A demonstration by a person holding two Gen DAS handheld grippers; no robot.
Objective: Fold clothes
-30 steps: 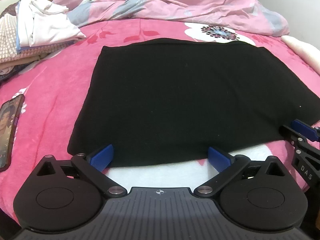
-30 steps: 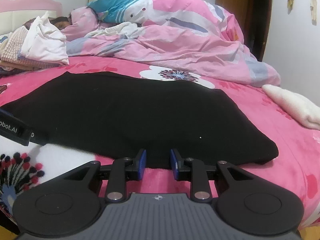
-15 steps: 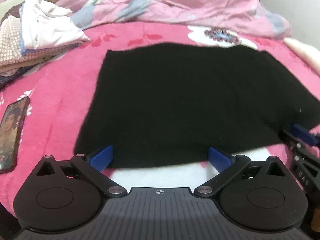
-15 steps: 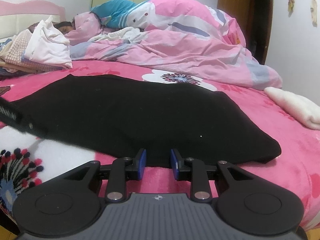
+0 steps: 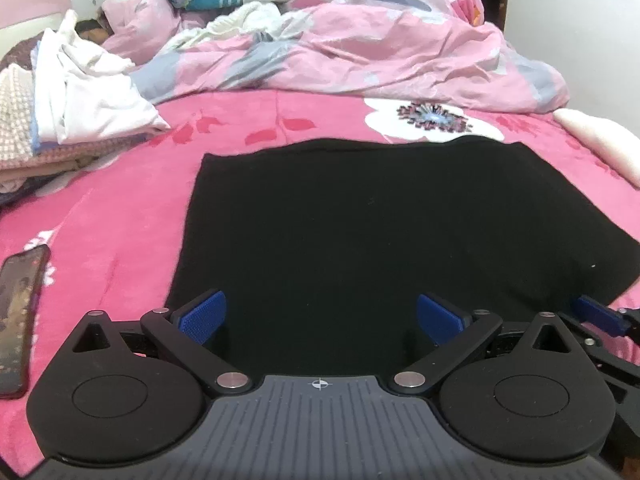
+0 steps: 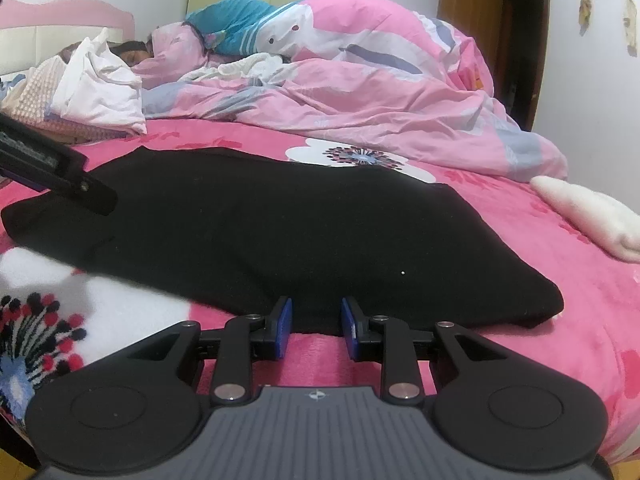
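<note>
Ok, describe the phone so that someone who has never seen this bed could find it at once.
Start from the pink floral blanket covering the bed, with the black garment spread flat in its middle. Go left past the garment's left edge towards the near side of the bed, below the stack of folded clothes. The phone lies there: the only hard, dark, glossy slab among soft fabrics.

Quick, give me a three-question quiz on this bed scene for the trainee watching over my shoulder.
1. True or false: in the left wrist view, the phone lies right of the black garment.
2. The fingers of the left gripper stand: A) wide apart, B) shut on cloth, C) out of view.
3. What sits on the bed at far left, beyond the phone?
Key: 1 false, it lies left of the garment. 2 A. 3 a pile of clothes.
</note>
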